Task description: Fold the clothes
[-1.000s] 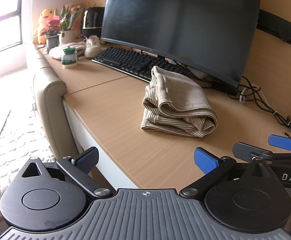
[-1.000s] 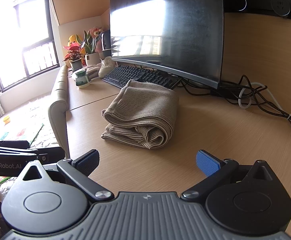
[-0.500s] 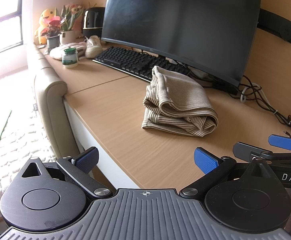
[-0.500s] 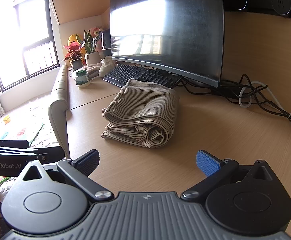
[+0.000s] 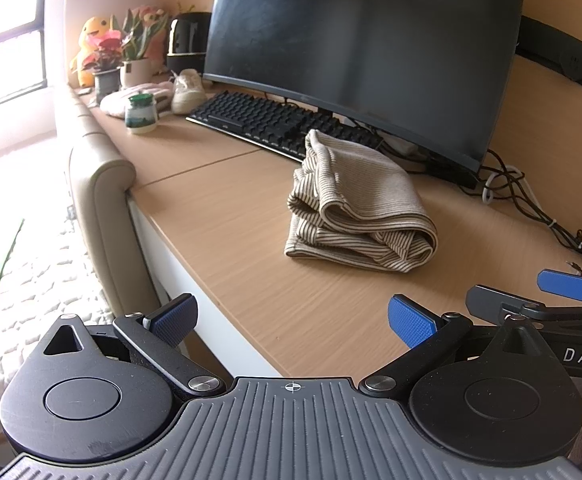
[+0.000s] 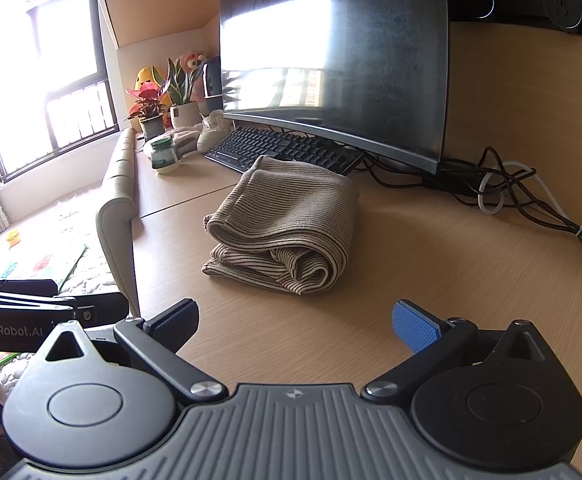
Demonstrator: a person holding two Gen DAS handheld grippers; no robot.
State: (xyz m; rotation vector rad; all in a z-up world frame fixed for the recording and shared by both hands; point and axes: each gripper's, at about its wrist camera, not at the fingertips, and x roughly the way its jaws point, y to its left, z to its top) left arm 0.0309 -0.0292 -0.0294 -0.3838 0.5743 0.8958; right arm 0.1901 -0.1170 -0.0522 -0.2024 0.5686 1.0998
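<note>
on the desk [image 5: 227, 216], one folded garment [image 5: 361, 204], one keyboard [image 5: 275, 124]

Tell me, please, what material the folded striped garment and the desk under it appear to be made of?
Folded garment: apparently a soft ribbed knit, perhaps cotton, matte; fine beige and dark stripes, and the folds round over loosely rather than crease. Desk: light wood-look surface, likely laminate or veneer; straight printed-looking grain, smooth low sheen, and a seam between two panels. Solid wood cannot be ruled out.

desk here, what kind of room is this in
Probably a home bedroom or study: the desk holds a curved monitor and keyboard, a folded striped garment, and potted plants by the window.
</note>
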